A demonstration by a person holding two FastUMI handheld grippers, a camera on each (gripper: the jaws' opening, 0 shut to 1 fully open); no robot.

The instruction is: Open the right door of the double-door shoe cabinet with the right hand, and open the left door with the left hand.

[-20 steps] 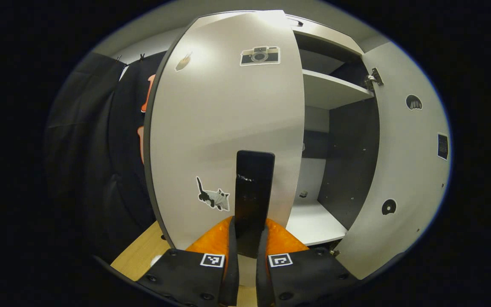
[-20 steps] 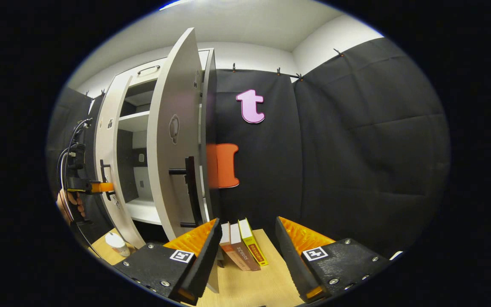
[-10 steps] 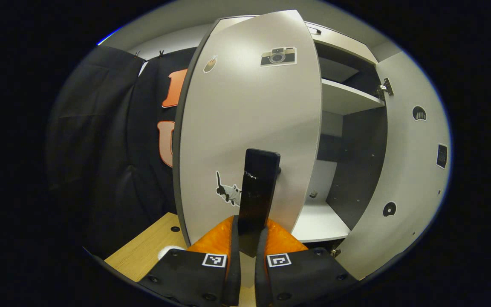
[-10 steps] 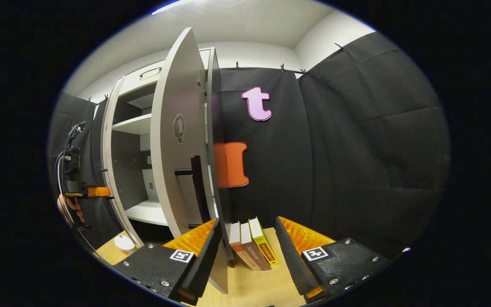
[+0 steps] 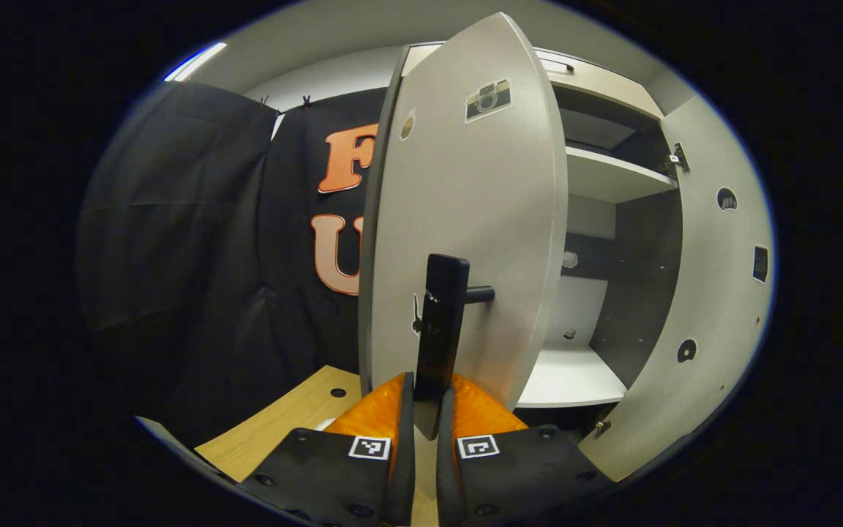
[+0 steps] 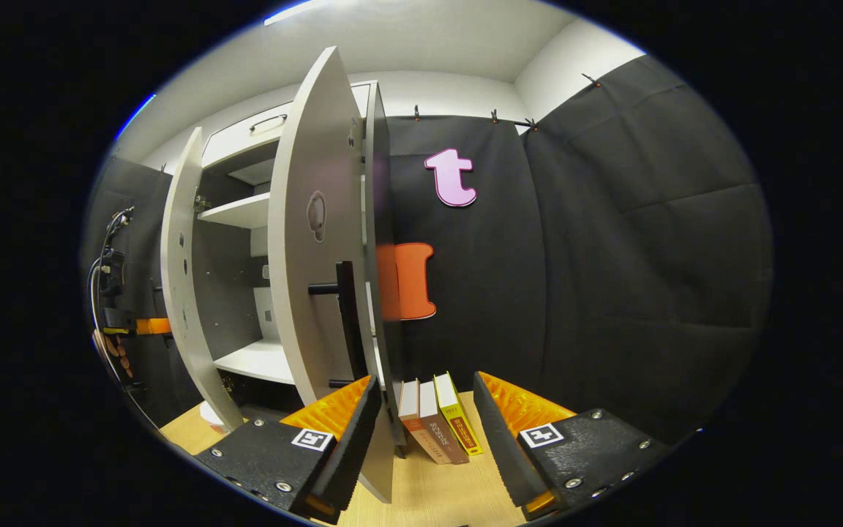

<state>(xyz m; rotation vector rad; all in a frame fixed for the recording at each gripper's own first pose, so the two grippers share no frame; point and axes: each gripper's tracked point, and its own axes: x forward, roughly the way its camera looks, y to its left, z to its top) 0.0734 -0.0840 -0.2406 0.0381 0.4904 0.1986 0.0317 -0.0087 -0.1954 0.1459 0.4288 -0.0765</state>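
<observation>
The white shoe cabinet (image 5: pixel 597 176) shows its shelves, with both doors swung out. In the left gripper view, my left gripper (image 5: pixel 425 386) is shut on the black bar handle (image 5: pixel 440 322) of the left door (image 5: pixel 465 205), which carries a camera sticker. The right door (image 5: pixel 714 293) stands wide open at the right. In the right gripper view, my right gripper (image 6: pixel 425 384) is open and holds nothing; the right door (image 6: pixel 315 241) and its black handle (image 6: pixel 348 322) are just left of its left finger. Farther left are the left door (image 6: pixel 176 278) and the other gripper (image 6: pixel 151 326) held by a hand (image 6: pixel 118 359).
Three books (image 6: pixel 440 424) lean together on the wooden tabletop (image 6: pixel 436 490) between my right fingers. A small white jar (image 6: pixel 209 416) sits on the table below the left door. Black cloth walls close in on both sides.
The left door has swung farther open, with my left gripper still clamped on its handle. The right gripper has stayed open and barely shifted.
</observation>
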